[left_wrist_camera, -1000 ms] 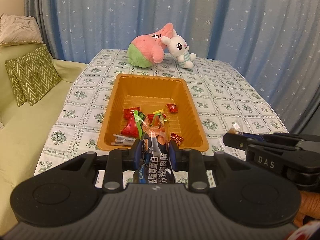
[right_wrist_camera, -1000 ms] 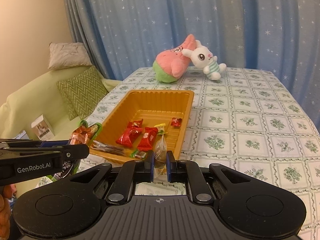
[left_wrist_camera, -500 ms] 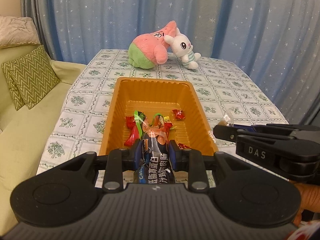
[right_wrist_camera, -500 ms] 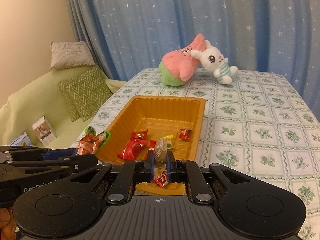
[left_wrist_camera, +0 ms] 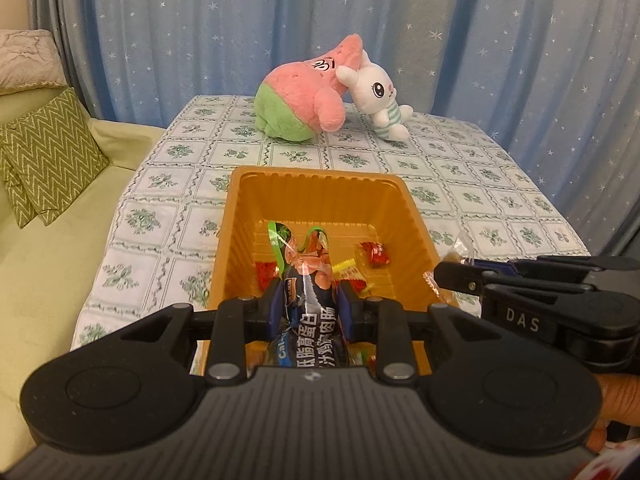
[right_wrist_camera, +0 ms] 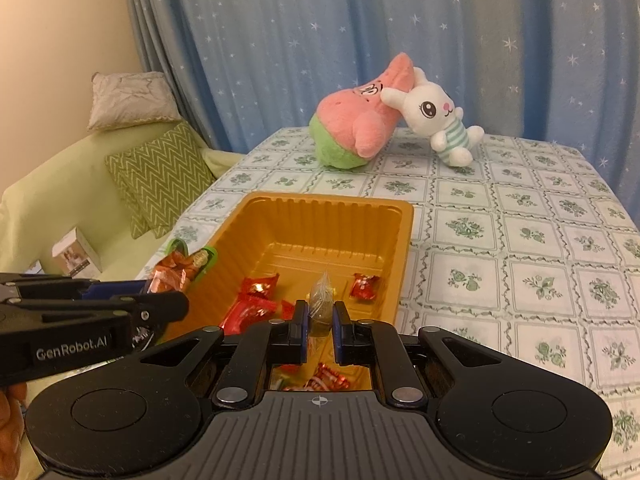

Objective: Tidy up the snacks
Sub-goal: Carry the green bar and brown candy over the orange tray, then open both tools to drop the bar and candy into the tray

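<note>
Left gripper [left_wrist_camera: 310, 306] clamped on dark sausage packet [left_wrist_camera: 308, 300] over orange tray [left_wrist_camera: 320, 184], right gripper [right_wrist_camera: 319, 322] clenched on clear-wrapped candy [right_wrist_camera: 321, 304] above tray's near end.

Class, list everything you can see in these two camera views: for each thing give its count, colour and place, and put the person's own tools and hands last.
tray: one, orange, on the table's near part
wrapped candies: several, mostly red, in the tray
sausage packet: one, dark with white lettering, held above the tray
clear sachet: one, see-through, held above the tray
pink plush: one, pink and green, far end of table
bunny plush: one, white, leaning on the pink plush
tablecloth: one, white-green floral, over the table
zigzag cushions: two, green, on the sofa
left gripper: one, black, shut on the packet
right gripper: one, black, shut on the sachet
</note>
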Tool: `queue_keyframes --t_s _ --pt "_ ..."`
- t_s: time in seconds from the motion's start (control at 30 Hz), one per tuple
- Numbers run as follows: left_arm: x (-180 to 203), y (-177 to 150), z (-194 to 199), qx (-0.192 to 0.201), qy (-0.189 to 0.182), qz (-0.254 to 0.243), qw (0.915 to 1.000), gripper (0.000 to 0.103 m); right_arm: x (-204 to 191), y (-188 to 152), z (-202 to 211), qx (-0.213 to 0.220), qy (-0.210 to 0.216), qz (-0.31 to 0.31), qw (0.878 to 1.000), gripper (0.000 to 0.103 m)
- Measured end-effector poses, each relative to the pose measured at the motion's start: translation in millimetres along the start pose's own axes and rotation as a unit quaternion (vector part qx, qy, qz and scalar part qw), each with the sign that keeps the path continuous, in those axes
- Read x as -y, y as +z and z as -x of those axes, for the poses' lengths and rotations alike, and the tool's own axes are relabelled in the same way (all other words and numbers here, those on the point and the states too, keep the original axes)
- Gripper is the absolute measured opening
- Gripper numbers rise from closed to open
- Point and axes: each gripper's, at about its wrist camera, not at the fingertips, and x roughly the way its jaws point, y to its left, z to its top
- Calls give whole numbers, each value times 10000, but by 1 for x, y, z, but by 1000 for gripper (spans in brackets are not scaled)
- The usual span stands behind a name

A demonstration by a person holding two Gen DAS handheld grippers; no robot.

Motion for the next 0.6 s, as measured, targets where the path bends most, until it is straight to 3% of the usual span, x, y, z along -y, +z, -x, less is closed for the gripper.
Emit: queue_keyframes --t_s 0.6 --pt "-2 26 -55 -172 3 -228 9996 26 15 15 -48 -272 -15 72 9996 12"
